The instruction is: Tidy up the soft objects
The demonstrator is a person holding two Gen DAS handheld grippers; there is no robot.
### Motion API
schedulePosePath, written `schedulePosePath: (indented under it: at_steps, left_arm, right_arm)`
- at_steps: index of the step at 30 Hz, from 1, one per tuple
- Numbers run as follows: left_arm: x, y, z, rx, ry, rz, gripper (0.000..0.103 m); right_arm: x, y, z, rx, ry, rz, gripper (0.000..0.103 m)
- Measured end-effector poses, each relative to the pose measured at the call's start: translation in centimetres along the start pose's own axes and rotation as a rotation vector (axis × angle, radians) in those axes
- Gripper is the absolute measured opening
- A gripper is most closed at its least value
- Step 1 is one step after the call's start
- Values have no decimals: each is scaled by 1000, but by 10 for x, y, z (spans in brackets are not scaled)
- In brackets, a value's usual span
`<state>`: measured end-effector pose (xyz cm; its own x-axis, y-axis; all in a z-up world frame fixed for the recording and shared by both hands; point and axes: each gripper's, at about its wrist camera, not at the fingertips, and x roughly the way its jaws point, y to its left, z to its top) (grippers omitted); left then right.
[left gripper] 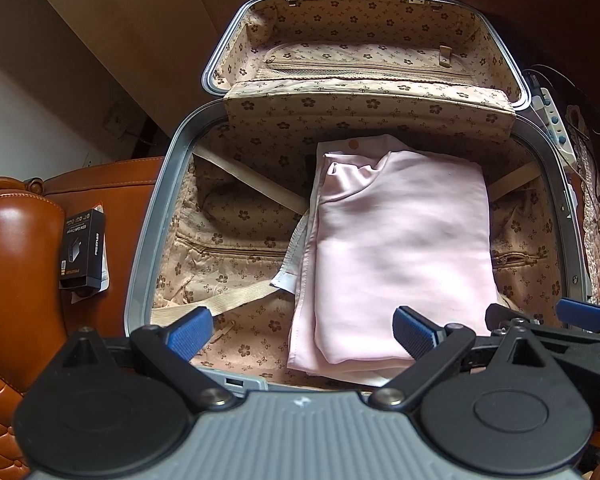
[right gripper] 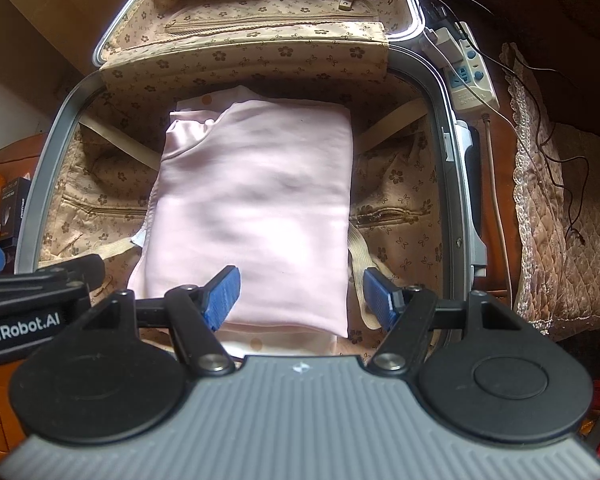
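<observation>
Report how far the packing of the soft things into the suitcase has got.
Done: a folded pink garment lies flat in the open suitcase, on another folded piece. In hand: nothing; the left gripper and right gripper are both open above its near edge. Left: the beige straps lie unfastened and the lid is up.
</observation>
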<state>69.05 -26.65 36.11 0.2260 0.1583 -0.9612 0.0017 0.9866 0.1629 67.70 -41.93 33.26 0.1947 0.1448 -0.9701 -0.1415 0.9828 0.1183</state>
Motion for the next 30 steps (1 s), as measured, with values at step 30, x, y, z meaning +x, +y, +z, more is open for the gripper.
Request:
schedulePosePath:
  at_steps: [30]
  left_arm:
    - [-23, 15, -56, -12, -64, -47, 99]
  right_arm:
    - [-34, 7, -61, -6, -72, -26, 76]
